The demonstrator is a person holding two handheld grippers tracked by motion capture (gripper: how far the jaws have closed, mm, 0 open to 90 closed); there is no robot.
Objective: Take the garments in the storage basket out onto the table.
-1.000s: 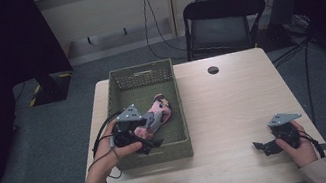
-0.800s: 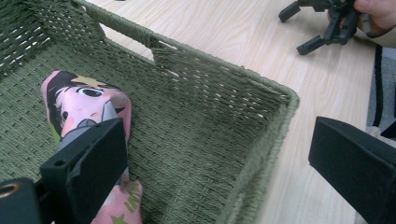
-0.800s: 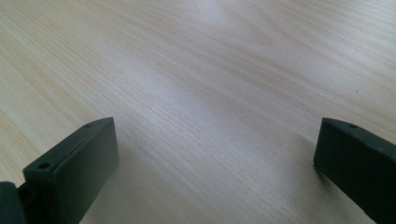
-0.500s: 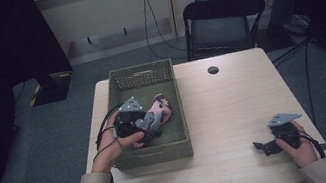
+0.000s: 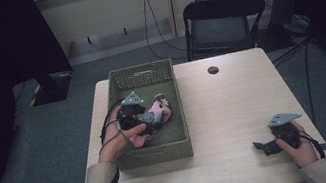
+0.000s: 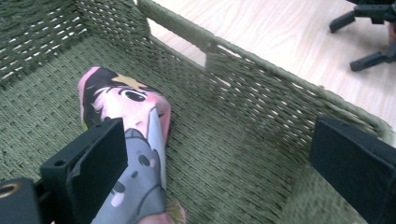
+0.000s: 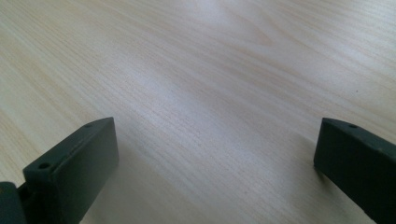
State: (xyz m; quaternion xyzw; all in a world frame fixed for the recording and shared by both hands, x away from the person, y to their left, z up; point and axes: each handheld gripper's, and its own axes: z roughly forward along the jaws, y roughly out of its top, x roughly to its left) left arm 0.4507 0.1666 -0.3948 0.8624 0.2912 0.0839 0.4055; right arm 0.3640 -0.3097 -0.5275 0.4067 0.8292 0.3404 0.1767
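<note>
A green woven basket (image 5: 156, 149) is seen on the left half of the light wooden table (image 5: 234, 104), with a small round black object (image 5: 213, 70) lying near the table's far edge and a black folding chair (image 5: 222, 22) standing beyond it. Inside the basket a soft pouch printed with a cartoon face (image 6: 135, 135) lies on the woven floor, its long axis running roughly from the near-left to the far-right of the basket, face end toward the far wall. The left gripper (image 5: 149, 123) is held down inside the basket by the left hand (image 5: 119, 142), forearm entering from the bottom; its jaws are spread wide, one jaw just beside or over the pouch, nothing clamped. The basket wall stands between this gripper and the open tabletop. The right gripper (image 5: 262, 147) is rested low at the near-right corner, jaws apart over bare wood, well apart from the basket.
</note>
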